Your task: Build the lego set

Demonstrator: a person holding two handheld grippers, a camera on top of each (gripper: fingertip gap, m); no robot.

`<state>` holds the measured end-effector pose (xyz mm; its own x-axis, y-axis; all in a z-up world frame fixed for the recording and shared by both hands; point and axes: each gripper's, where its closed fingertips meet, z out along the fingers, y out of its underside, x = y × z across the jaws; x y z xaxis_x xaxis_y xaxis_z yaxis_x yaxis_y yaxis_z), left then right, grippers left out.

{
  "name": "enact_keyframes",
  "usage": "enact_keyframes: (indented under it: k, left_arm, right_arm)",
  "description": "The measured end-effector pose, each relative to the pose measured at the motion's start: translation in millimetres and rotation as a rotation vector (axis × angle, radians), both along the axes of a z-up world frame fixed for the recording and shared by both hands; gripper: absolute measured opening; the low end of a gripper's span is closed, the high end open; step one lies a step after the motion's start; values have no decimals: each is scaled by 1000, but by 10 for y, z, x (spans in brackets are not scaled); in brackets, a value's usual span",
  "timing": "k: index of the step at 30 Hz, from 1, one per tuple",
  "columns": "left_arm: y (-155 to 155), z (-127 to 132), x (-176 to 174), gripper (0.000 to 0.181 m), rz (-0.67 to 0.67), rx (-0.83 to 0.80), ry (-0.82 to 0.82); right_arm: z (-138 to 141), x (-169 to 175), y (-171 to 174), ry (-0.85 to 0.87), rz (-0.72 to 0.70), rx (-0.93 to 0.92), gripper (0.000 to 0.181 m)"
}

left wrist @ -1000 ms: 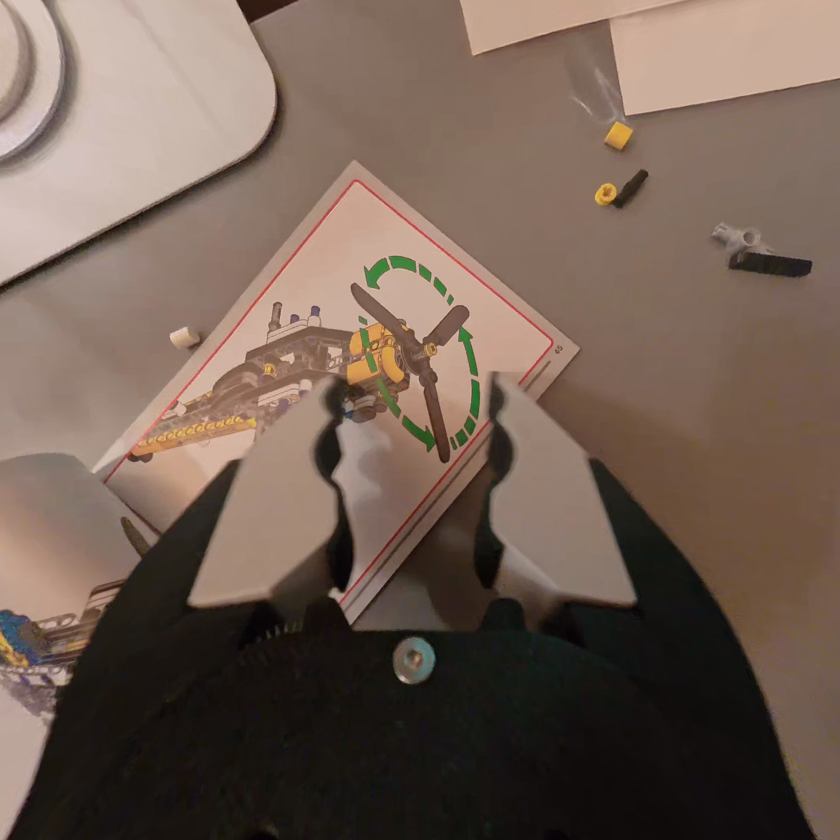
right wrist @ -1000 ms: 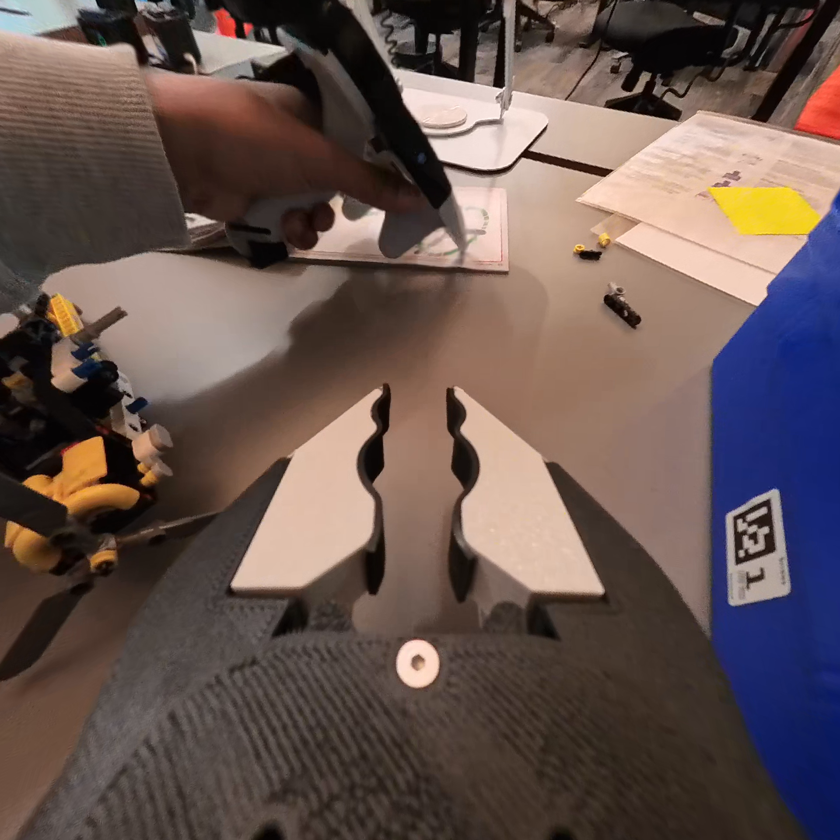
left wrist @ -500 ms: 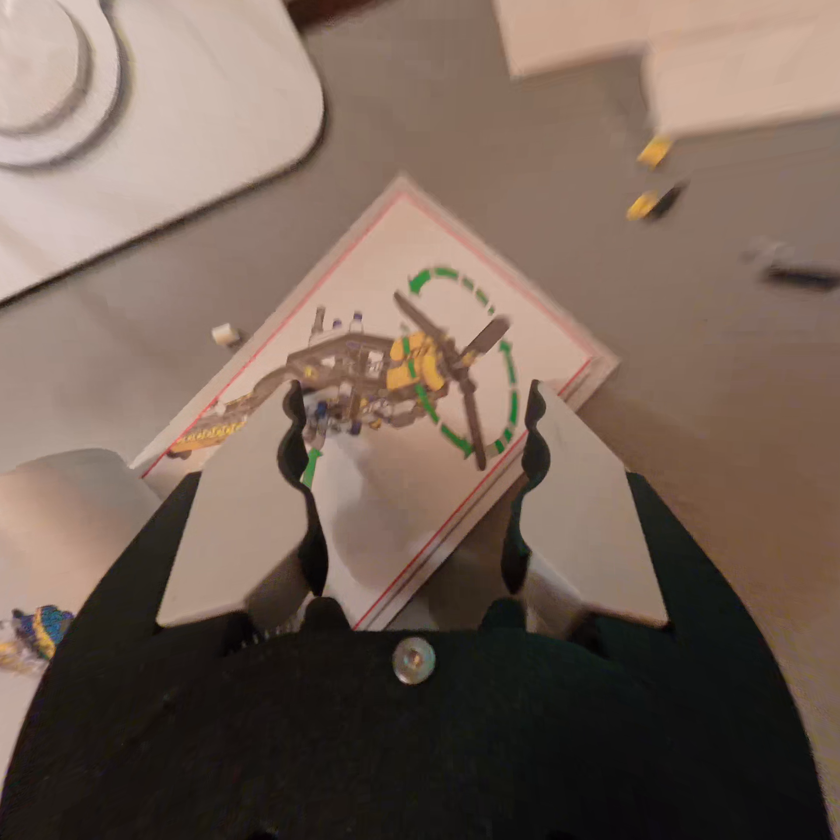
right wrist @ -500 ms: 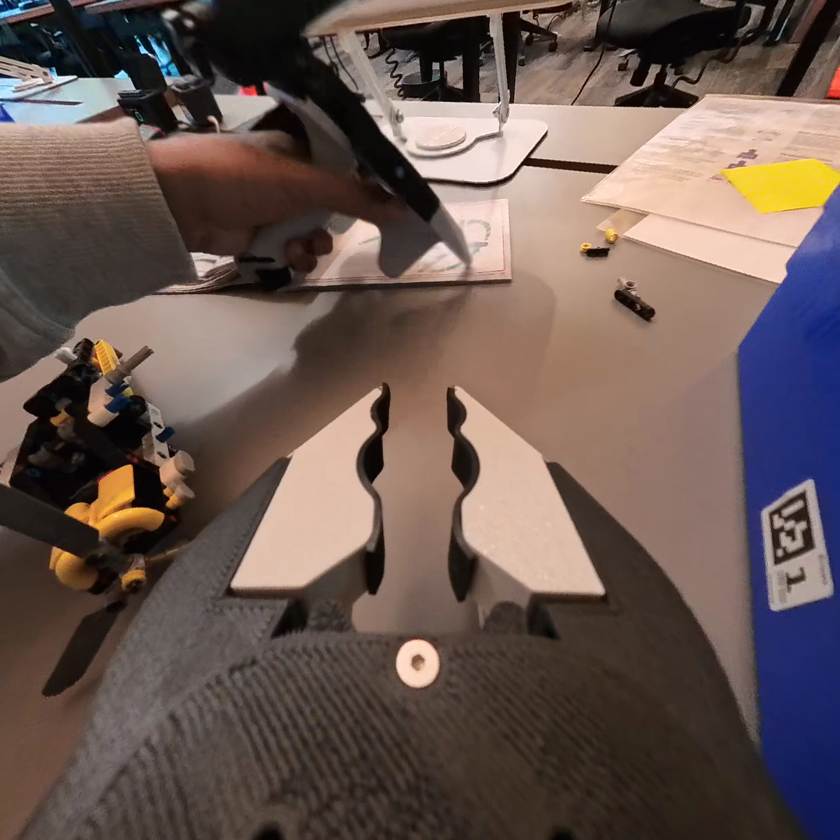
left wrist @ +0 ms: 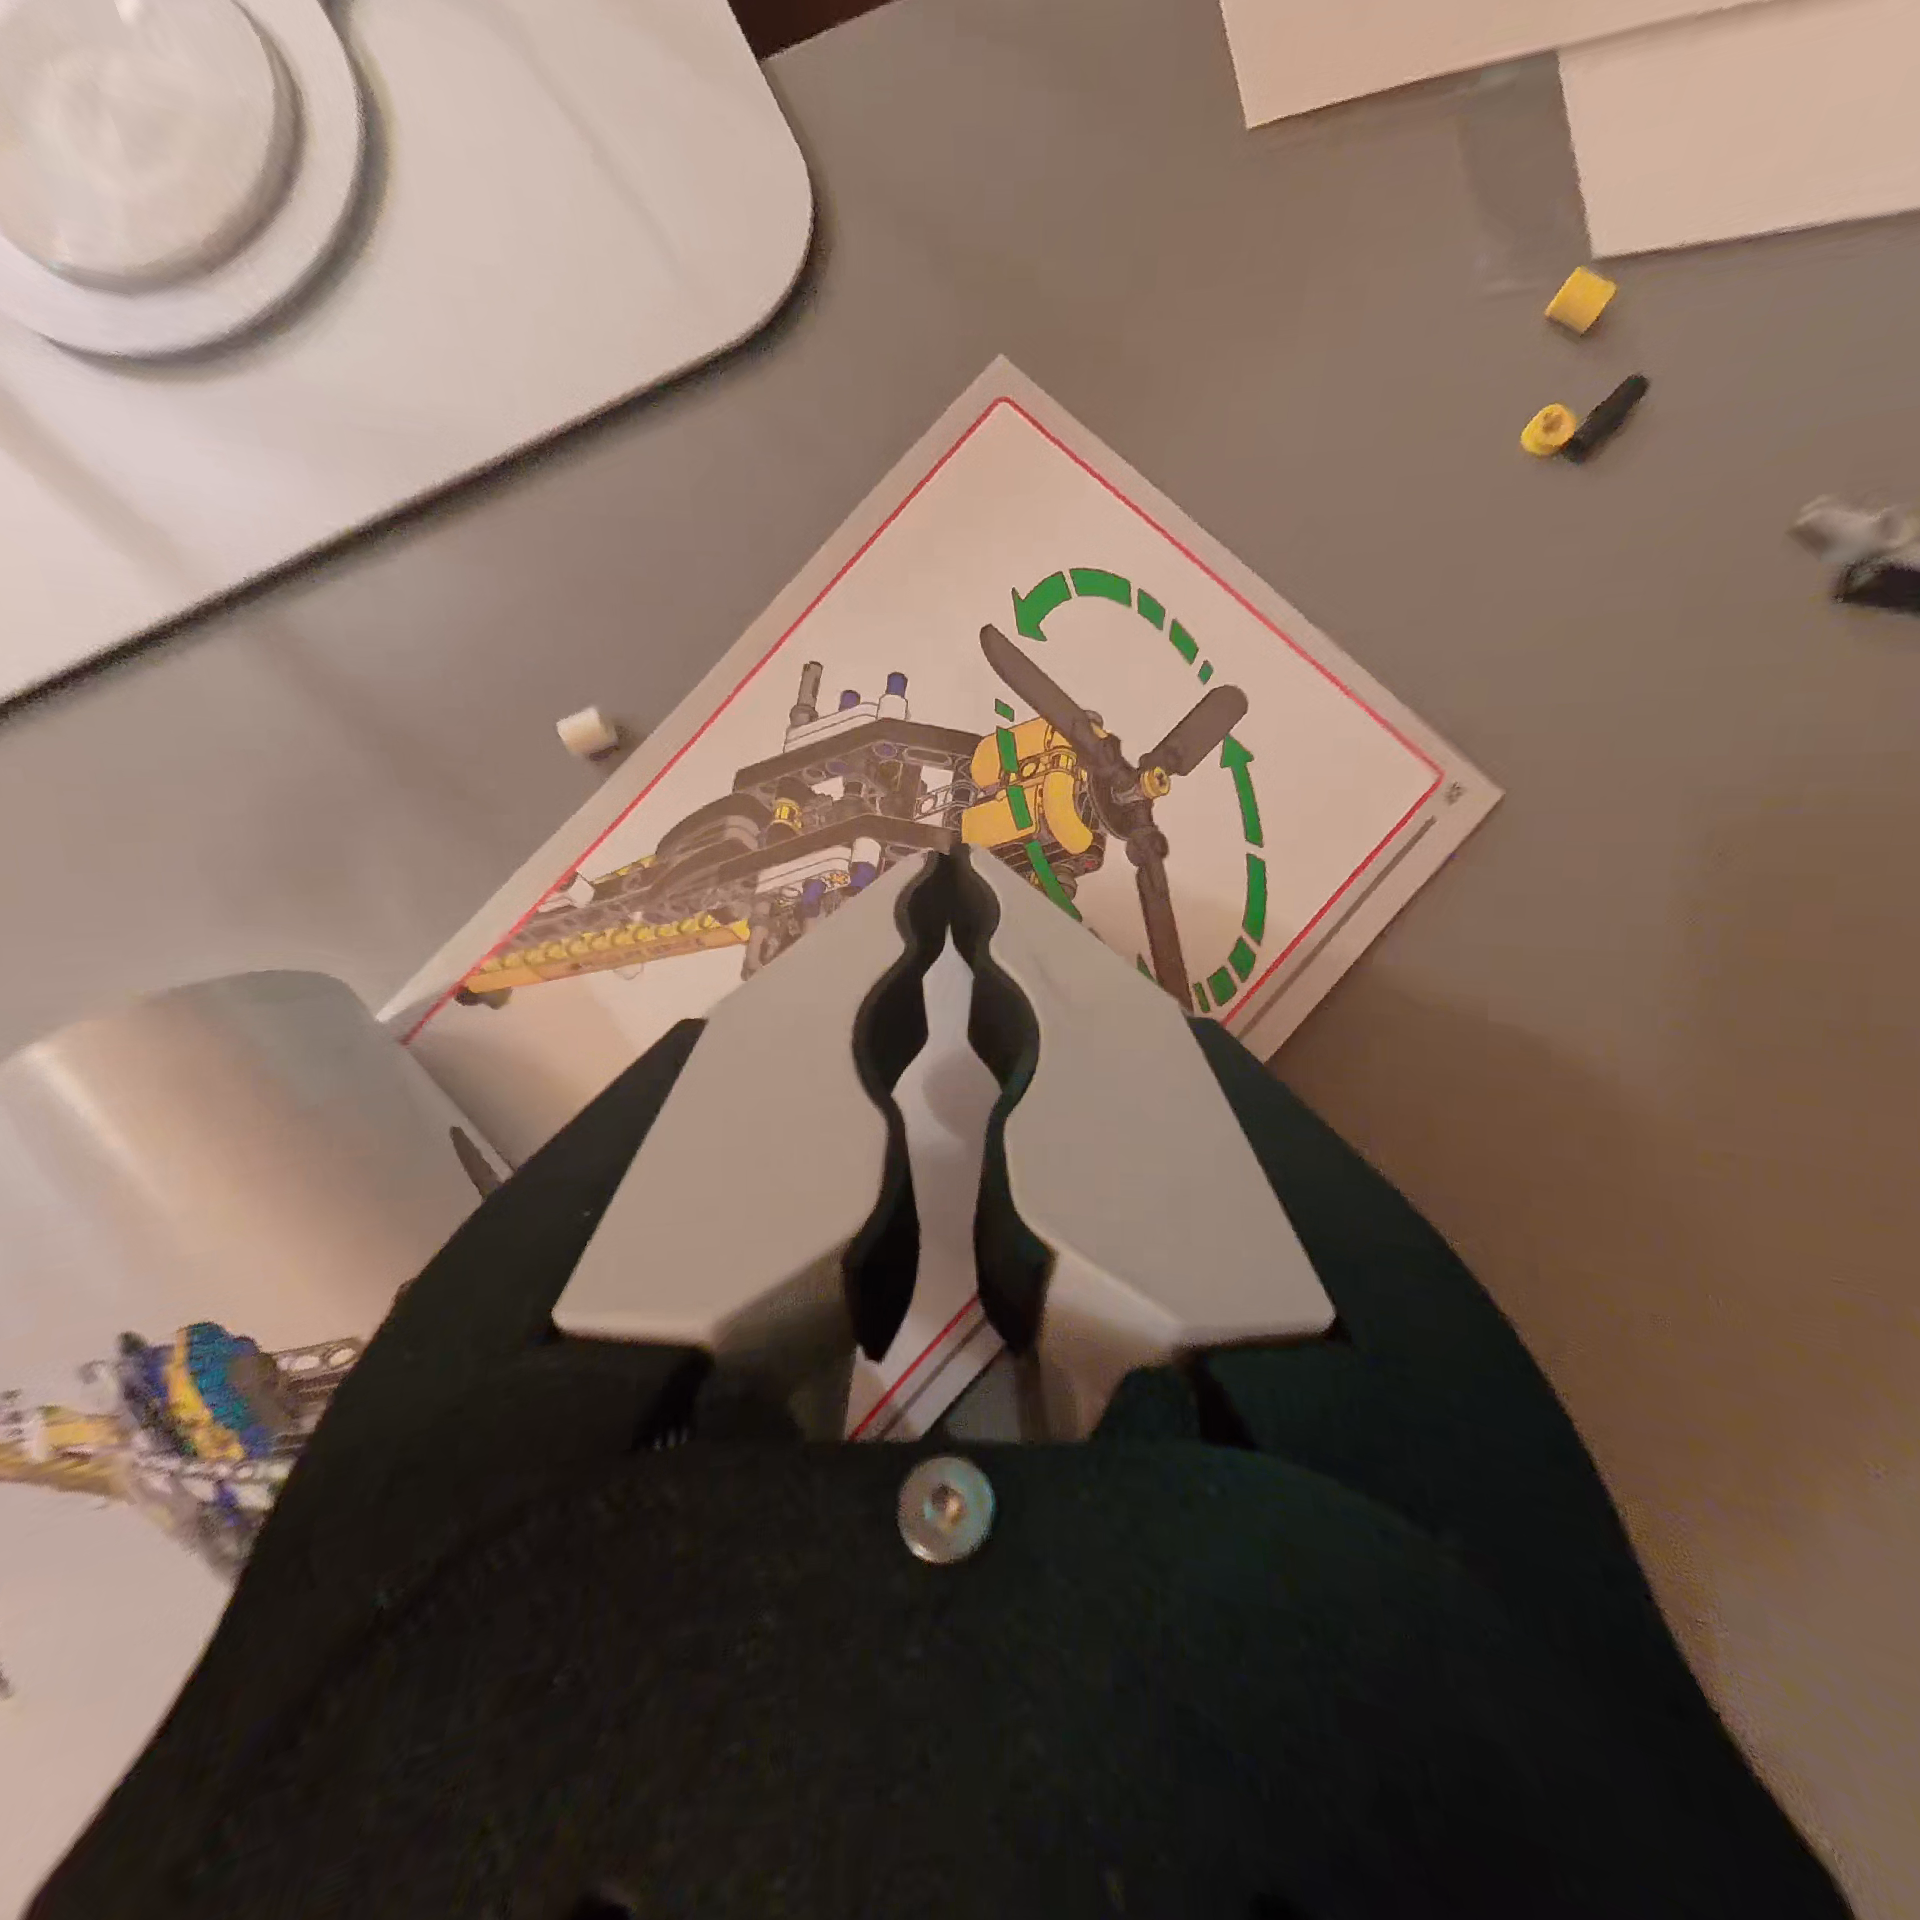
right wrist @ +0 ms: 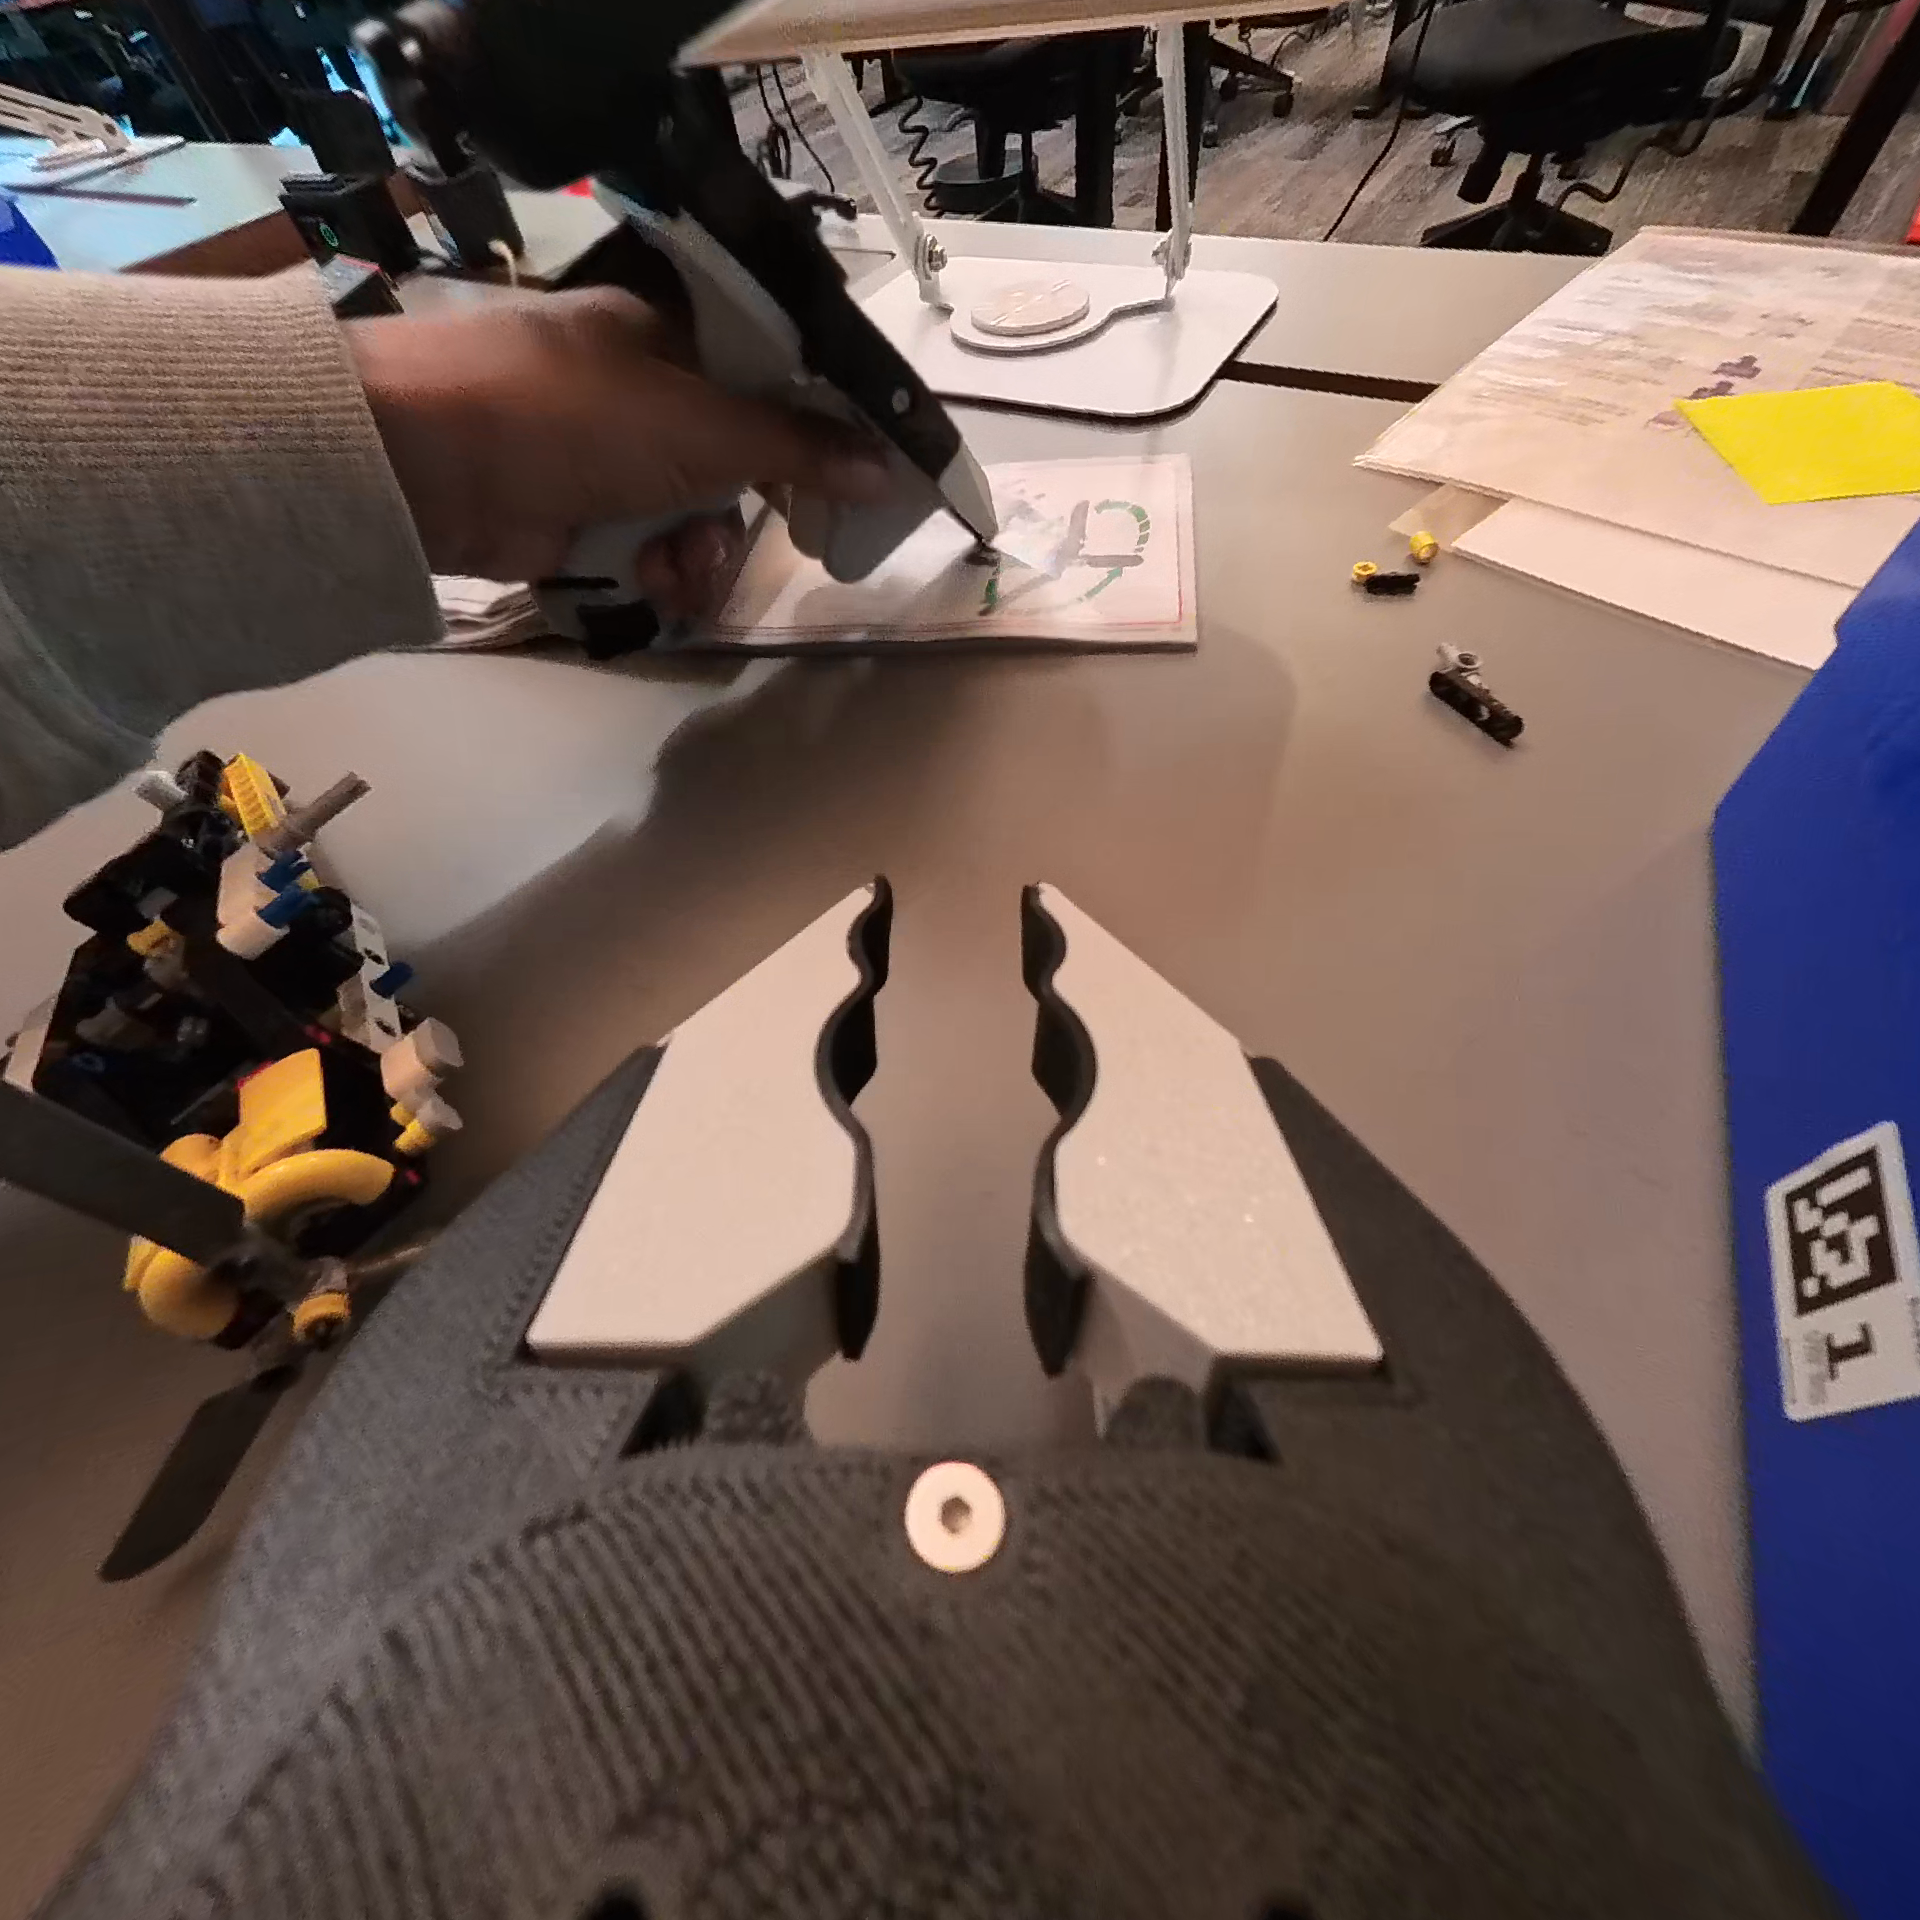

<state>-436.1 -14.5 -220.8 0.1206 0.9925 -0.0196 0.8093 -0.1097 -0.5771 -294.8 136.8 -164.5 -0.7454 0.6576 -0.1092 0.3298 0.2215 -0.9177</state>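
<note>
The open instruction booklet (left wrist: 1299, 727) lies on the grey table, showing a yellow and black propeller model; it also shows in the right wrist view (right wrist: 1132, 613). My left gripper (left wrist: 951, 860) is shut, its tips together and touching the page; the right wrist view shows it (right wrist: 979, 532) held by a hand (right wrist: 582, 436). The part-built lego model (right wrist: 239, 1091), black, yellow and white with a propeller blade, stands at the left. My right gripper (right wrist: 956, 904) is open, empty, above bare table. Loose pieces: a yellow bush (left wrist: 1579, 301), a yellow bush with black pin (left wrist: 1579, 421), a white piece (left wrist: 587, 730).
A white lamp base (left wrist: 468, 312) stands beyond the booklet. Paper sheets (right wrist: 1662, 416) with a yellow note (right wrist: 1808, 436) lie at the back right. A blue box (right wrist: 1849, 1039) with a marker tag stands close on the right. A black and grey piece (right wrist: 1475, 707) lies near it. From my left tips it is roughly 7 cm to the white piece (left wrist: 587, 730); from my right, 30 cm. The yellow bush with black pin (left wrist: 1579, 421) is about 15 cm from my left fingertips and 20 cm from my right. My right wrist view (right wrist: 1379, 575) looks at it from another angle. The yellow bush (left wrist: 1579, 301) sits 15 cm or so from the ends of my left fingers. Seen from the right wrist view (right wrist: 1418, 540) as well.
My left gripper went from open to shut and came down with its tips on the booklet page. The right gripper stayed open as its view shifted slightly.
</note>
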Motion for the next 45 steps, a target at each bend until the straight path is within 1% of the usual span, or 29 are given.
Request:
enact_keyframes:
  k: [2,5,6,7,8,9,10,12,14,16,17,18,19,21,23,24,26,27,28,31,32,33,35,37,39,41,42,44,45]
  left_arm:
    - [14,53,20,2,17,102,-5]
    - [20,258,6,1,-1,116,89]
    - [60,277,21,21,-16,106,89]
    - [72,237,47,64,-30,65,53]
    - [62,183,68,81,-37,14,14]
    - [41,153,57,83,-23,-24,8]
    - [63,141,34,82,-20,-28,22]
    - [149,74,-5,92,-20,8,22]
    - [203,-32,-35,95,-15,17,2]
    - [253,-29,-74,91,-38,15,33]
    - [258,-30,-76,89,-25,15,34]
    - [268,-26,-63,81,-18,7,31]
    - [281,-16,-51,64,-16,-1,34]
    - [296,-13,-42,51,-20,-17,42]
    - [186,-13,-62,19,6,-89,77]
    - [133,-17,-67,9,2,-137,101]
    - [122,-19,-65,8,-28,-165,135]
    - [115,-18,-60,6,-30,-150,125]
    - [116,-15,-57,5,-19,-100,102]
    - [124,12,-37,4,20,121,18]
    - [92,47,-38,3,29,162,13]
    - [26,89,-39,3,29,163,20]
    - [-116,198,-21,3,24,141,53]
    - [-129,381,61,2,22,241,92]
    - [-188,629,194,2,21,331,166]
    - [-370,879,360,2,36,387,273]
    - [-523,955,463,2,74,412,312]
    - [-784,1012,703,1,140,517,355]
    - [-929,962,830,1,190,554,350]
  right_arm:
    - [6,0,5,4,-2,-1,24]
    - [14,-16,22,5,-10,-7,23]
    - [17,-20,20,1,-11,-13,23]
    - [18,-18,10,-6,-8,-20,23]
    - [19,-13,-2,-11,-4,-26,24]
    - [22,-4,-14,-13,0,-31,24]
    - [26,2,-22,-11,2,-31,23]
    - [23,9,-27,-4,3,-22,23]
    - [13,10,-22,-1,3,-11,24]
    - [10,6,-11,-1,1,-8,24]
    - [12,1,-3,-2,-1,-11,24]
    - [16,-6,4,-3,-4,-16,24]
    - [19,-13,9,-7,-7,-23,24]
    - [25,-18,2,-18,-5,-36,24]
    - [33,-5,-20,-22,3,-47,24]
    - [36,5,-29,-20,7,-47,24]
    - [40,16,-32,-11,10,-42,24]
    - [41,15,-24,-7,8,-37,24]
    - [40,11,-14,-6,4,-35,24]
    - [42,5,2,-15,0,-46,24]
    - [44,4,6,-17,-1,-50,24]
    - [47,0,11,-18,-3,-53,24]
    - [49,-5,14,-21,-5,-58,24]
    - [39,-8,10,-27,-3,-55,24]
    - [34,-9,7,-28,-3,-53,24]
    - [33,-11,9,-29,-4,-53,24]
    - [31,-11,10,-31,-5,-53,24]
    - [31,-15,10,-31,-6,-52,24]
    - [52,-18,9,-19,-7,-60,22]
